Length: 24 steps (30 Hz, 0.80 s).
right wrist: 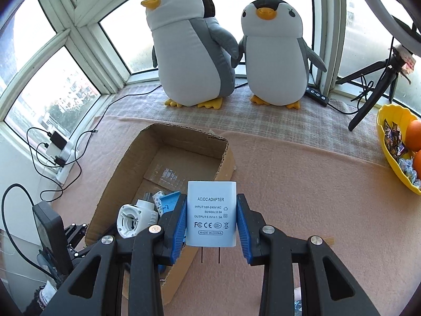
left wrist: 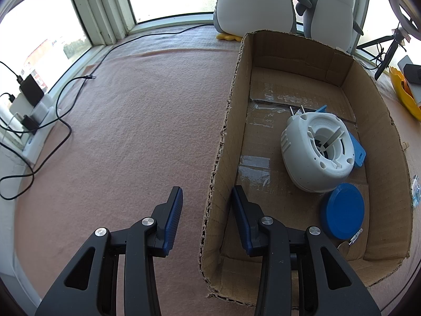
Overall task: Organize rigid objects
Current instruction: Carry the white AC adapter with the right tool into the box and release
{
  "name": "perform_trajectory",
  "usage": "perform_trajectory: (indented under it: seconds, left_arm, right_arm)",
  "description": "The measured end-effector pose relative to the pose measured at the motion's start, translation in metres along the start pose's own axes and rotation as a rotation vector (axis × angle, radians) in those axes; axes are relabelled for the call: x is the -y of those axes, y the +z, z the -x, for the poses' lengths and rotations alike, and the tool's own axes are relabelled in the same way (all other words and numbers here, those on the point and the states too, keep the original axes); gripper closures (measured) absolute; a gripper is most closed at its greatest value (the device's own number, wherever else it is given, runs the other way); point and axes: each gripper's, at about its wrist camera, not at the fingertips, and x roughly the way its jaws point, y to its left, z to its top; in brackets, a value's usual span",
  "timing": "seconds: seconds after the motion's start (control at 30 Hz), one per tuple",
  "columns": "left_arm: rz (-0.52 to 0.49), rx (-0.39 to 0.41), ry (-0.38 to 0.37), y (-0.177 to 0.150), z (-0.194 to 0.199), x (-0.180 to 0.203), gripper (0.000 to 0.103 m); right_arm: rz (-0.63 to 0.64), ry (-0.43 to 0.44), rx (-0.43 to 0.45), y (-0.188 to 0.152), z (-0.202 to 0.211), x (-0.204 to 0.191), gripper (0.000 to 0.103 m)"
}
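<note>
A cardboard box point(left wrist: 223, 142) lies open on the pink cloth. Inside it are a white round plug-in device point(left wrist: 318, 150), a blue round lid point(left wrist: 342, 210) and a flat blue piece point(left wrist: 359, 150). My left gripper point(left wrist: 207, 202) stands over the box's left wall, one finger outside and one inside, with the pads apart from the cardboard. My right gripper point(right wrist: 211, 216) is shut on a white AC/DC adapter point(right wrist: 211, 205), prongs pointing back toward the camera. It holds the adapter above the cloth at the right wall of the box point(right wrist: 184, 131).
Two plush penguins point(right wrist: 192, 52) point(right wrist: 276, 52) stand by the window behind the box. A yellow bowl point(right wrist: 389, 155) of oranges and sweets sits at the right, beside a black tripod point(right wrist: 376, 84). Cables and a power strip point(left wrist: 34, 110) lie along the left edge.
</note>
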Motion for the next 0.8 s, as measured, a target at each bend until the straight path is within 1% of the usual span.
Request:
perform_trajectory:
  seconds: [0.23, 0.43, 0.8]
  left_arm:
    - [0.0, 0.0, 0.0, 0.0, 0.0, 0.0, 0.065]
    - [0.001, 0.0, 0.0, 0.0, 0.0, 0.0, 0.065]
    - [0.0, 0.0, 0.0, 0.0, 0.0, 0.0, 0.065]
  right_arm:
    - [0.044, -0.005, -0.012, -0.001, -0.022, -0.026, 0.071]
    - [0.065, -0.008, -0.026, 0.001, -0.039, -0.04, 0.071]
    - [0.076, -0.026, -0.034, 0.004, -0.052, -0.043, 0.071]
